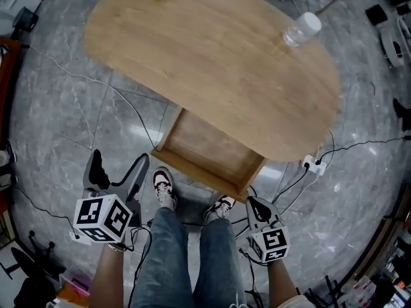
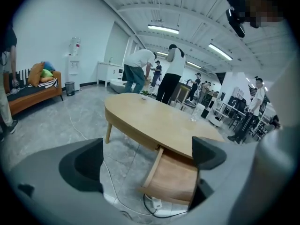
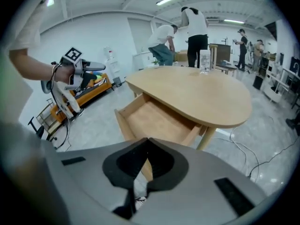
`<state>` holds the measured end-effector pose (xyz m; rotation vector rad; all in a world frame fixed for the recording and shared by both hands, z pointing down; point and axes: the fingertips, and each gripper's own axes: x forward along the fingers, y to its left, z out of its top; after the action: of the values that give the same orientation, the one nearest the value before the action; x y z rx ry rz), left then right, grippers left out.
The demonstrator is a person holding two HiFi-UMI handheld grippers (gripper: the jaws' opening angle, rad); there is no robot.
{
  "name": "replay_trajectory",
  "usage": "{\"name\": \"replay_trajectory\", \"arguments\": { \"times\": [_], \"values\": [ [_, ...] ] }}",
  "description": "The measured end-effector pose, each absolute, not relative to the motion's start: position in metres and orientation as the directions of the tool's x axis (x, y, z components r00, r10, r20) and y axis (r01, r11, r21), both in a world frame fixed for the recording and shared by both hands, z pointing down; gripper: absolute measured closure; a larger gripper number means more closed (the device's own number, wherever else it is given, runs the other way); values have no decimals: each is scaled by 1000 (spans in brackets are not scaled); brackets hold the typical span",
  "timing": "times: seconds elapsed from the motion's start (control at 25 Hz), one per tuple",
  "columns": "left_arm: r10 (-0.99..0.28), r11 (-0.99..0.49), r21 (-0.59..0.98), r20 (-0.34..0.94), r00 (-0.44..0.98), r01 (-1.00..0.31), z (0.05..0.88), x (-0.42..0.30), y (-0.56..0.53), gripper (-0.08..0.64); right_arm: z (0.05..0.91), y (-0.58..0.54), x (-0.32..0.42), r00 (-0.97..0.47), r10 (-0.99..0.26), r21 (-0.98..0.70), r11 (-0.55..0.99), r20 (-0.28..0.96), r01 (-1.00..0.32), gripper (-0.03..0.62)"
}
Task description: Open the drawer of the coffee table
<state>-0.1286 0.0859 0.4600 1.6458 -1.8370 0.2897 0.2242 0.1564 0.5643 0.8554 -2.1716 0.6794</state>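
The drawer (image 1: 209, 156) stands pulled well out from under the coffee table (image 1: 212, 63), its front board just beyond my shoes (image 1: 166, 188), so I judge the opening done. Both my tools hang clear of it. The left gripper (image 1: 117, 172) has its fingers spread wide, with only floor and drawer showing through the gap. The right gripper (image 1: 258, 205) has its fingers pressed together on nothing.

A step forward could knock my shoe against the front board and push the drawer back in or skew it. Cables (image 1: 131, 117) trail across the floor near my feet, and a power strip (image 1: 314, 165) lies by the table's corner, so a snag could trip me or jolt the table. A jolt might topple the bottle (image 1: 300, 29) near the tabletop's far edge.

The drawer's back part lies under the tabletop, so I cannot see its runners or any stop. What shows of its inside looks empty, I think. No view shows a handle.
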Motion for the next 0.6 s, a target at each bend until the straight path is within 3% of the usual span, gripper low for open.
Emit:
{"name": "replay_trajectory", "arguments": {
  "times": [0.24,0.6],
  "values": [
    [-830,248,261,553,-66,-933,415,-162,103,-17,510,136,172,-563,-466,-272,553,682,-787,592],
    [-843,313,285,522,-128,-906,351,-231,126,-17,415,86,53,-581,-530,-238,578,618,-780,592]
  ]
}}
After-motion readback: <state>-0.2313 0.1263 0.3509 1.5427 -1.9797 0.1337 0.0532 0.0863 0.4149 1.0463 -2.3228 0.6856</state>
